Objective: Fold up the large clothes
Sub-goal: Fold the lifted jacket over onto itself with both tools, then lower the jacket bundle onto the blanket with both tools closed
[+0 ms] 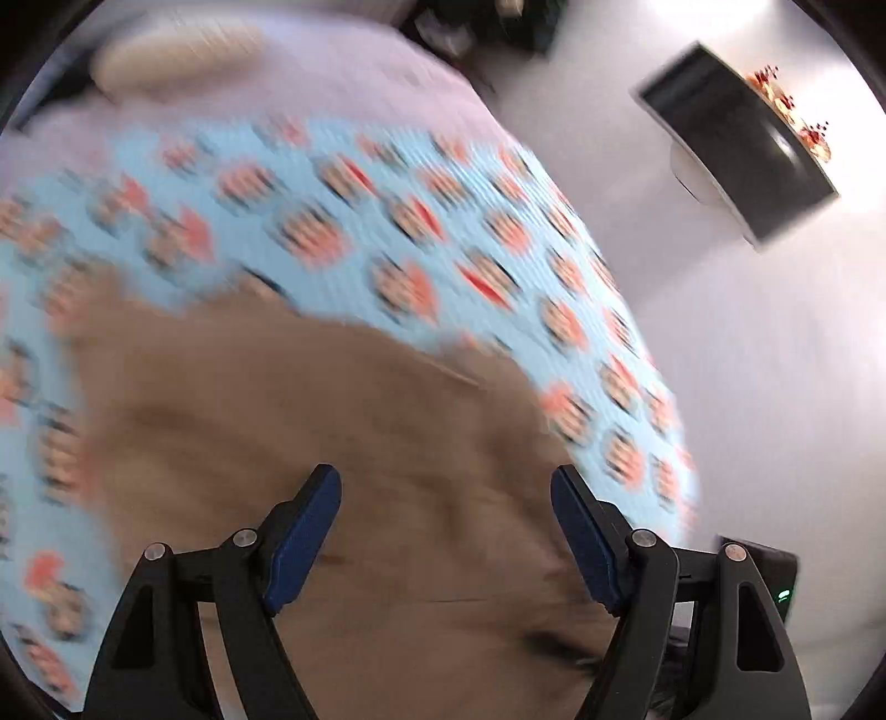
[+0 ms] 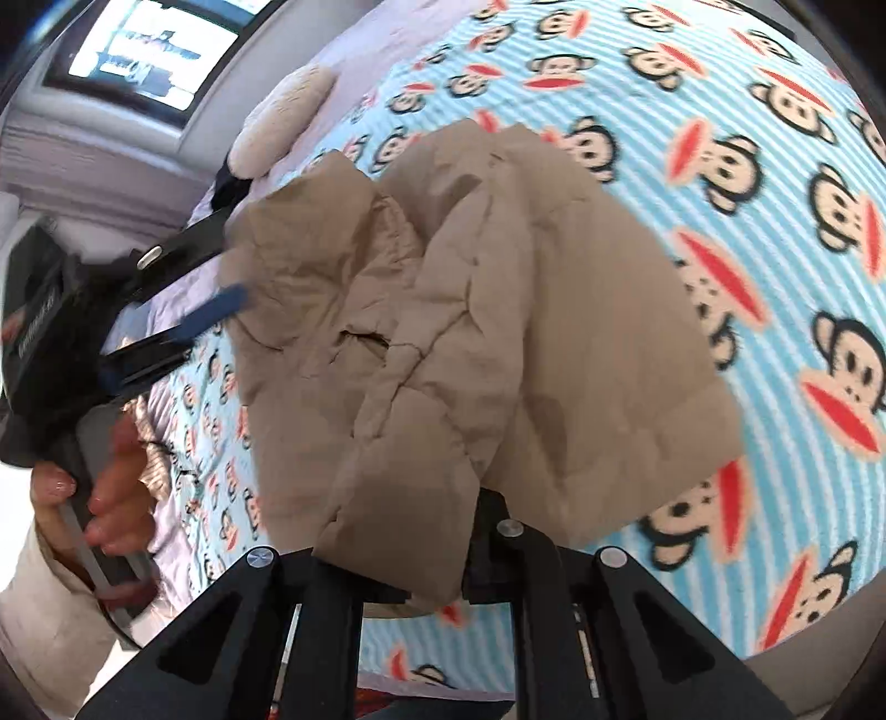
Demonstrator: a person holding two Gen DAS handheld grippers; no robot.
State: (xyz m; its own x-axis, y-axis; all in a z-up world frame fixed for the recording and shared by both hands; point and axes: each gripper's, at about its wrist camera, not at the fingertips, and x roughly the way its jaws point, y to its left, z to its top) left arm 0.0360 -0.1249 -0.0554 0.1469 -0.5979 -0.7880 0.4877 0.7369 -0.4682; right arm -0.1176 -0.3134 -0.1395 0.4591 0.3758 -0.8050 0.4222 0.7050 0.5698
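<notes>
Tan jacket (image 2: 487,332) on bed (image 2: 775,138) — long axis near-to-far. Right gripper (image 2: 470,559) jaws clamp its near hem; left gripper (image 1: 446,531) jaws wide — empty.

I see the jacket (image 2: 476,332) lying on the blanket (image 2: 775,221) spread over the bed (image 2: 365,50), a pillow (image 2: 282,116) behind it, my left gripper (image 2: 221,310) at its left edge.
</notes>
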